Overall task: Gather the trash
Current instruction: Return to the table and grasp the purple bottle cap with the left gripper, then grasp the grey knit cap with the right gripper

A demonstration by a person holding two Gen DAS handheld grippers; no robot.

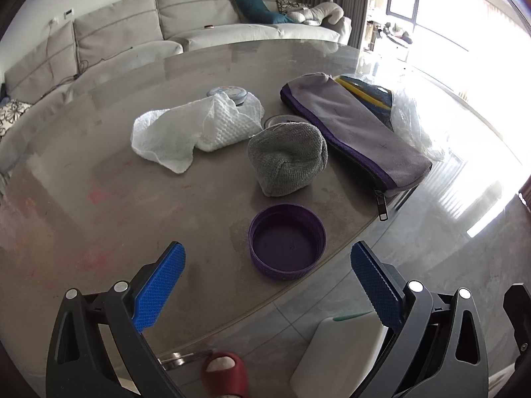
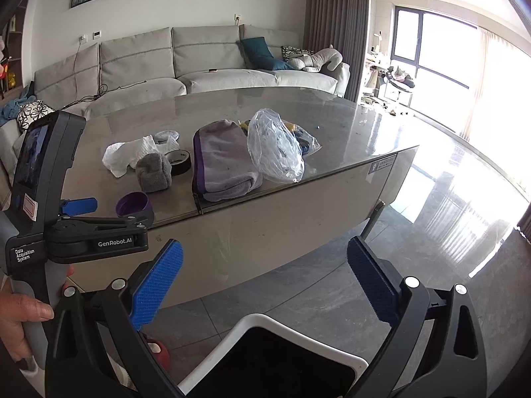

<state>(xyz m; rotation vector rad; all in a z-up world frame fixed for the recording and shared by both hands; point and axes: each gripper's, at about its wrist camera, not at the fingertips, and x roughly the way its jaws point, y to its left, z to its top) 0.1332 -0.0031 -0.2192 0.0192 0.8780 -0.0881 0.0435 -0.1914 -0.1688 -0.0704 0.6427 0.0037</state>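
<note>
A purple lid (image 1: 287, 241) lies upturned near the table's front edge, just ahead of my open, empty left gripper (image 1: 267, 282). Behind it sit a grey knitted bundle (image 1: 288, 158), a crumpled white tissue (image 1: 195, 127) and a clear plastic bag (image 2: 277, 147). My right gripper (image 2: 265, 273) is open and empty, held off the table above a white trash bin (image 2: 275, 358) with a dark opening. The left gripper also shows in the right wrist view (image 2: 109, 207), at the purple lid (image 2: 132, 204).
A grey-purple zip pouch (image 1: 351, 132) lies right of the bundle, a black tape roll (image 2: 179, 161) and a small round tin (image 1: 227, 94) behind. The grey table (image 1: 99, 165) stands before a sofa (image 2: 149, 66). A red slipper (image 1: 225, 376) is on the floor.
</note>
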